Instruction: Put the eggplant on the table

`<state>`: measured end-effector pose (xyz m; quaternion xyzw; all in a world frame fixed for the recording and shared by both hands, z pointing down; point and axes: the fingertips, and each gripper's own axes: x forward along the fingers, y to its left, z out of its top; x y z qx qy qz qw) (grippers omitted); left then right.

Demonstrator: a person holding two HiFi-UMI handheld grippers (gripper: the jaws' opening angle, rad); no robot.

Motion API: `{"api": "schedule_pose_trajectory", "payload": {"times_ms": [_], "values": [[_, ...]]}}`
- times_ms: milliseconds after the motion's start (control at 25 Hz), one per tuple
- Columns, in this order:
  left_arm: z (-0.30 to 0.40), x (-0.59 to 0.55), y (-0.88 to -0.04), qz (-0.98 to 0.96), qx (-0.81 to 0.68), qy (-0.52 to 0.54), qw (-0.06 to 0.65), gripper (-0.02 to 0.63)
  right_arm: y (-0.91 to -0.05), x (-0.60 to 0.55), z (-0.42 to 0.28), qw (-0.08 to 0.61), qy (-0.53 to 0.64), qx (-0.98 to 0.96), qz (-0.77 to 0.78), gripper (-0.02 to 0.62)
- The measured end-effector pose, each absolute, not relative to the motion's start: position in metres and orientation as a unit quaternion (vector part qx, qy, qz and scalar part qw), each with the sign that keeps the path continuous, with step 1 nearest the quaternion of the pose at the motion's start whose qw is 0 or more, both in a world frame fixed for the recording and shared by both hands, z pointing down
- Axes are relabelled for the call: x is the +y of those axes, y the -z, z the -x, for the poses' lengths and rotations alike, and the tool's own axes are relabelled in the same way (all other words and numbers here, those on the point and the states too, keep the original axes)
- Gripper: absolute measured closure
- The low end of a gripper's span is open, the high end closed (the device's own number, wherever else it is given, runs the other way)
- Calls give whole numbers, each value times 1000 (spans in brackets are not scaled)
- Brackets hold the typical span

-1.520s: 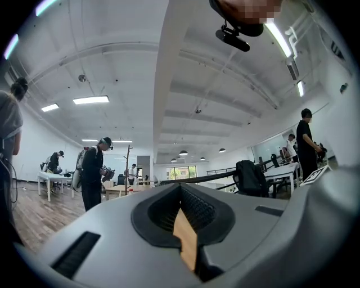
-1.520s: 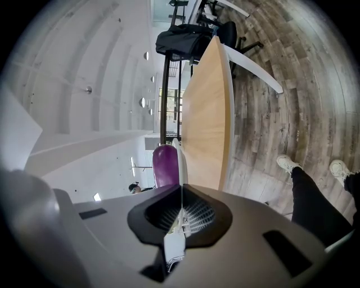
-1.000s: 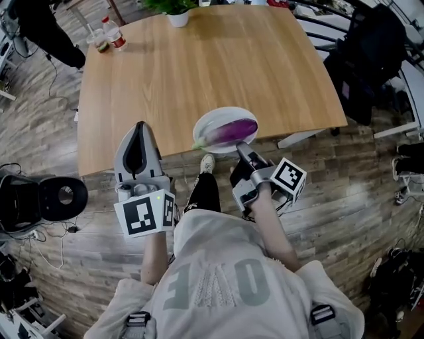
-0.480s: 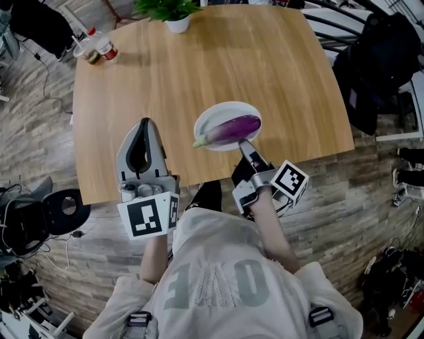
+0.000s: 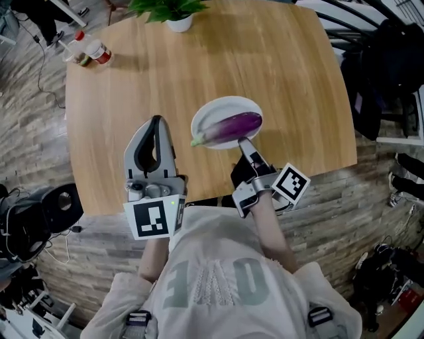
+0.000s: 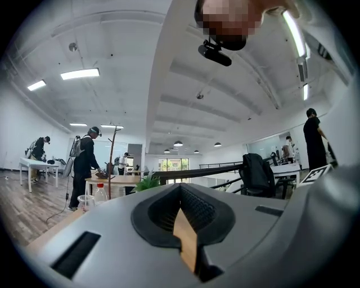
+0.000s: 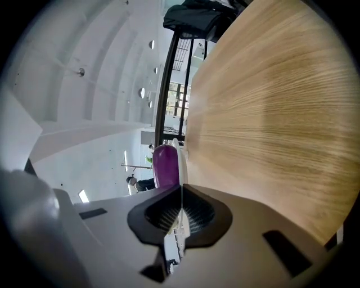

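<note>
A purple eggplant lies on a white plate held just above the near part of the wooden table. My right gripper is shut on the plate's near rim. In the right gripper view the plate's edge runs between the jaws, with the eggplant to its left and the table to its right. My left gripper is shut and empty, reaching over the table's near edge to the left of the plate. Its closed jaws frame a wedge of tabletop.
A potted plant stands at the table's far edge. A bottle and a cup stand at its far left corner. A black round device sits on the floor at left. Dark bags and chairs crowd the right side.
Both grippers have moved forward over the table. The plate with the eggplant has gone from the table's near edge to further in over the top.
</note>
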<state>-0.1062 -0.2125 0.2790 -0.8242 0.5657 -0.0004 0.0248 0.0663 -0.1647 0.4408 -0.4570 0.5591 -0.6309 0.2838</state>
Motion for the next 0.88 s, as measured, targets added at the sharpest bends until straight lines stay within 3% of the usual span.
{"api": "schedule_pose_trajectory", "payload": {"times_ms": [880], "values": [[107,-204,-258,780,624,-5,52,598,-465,-178,-82,243,663,559,435,571]]}}
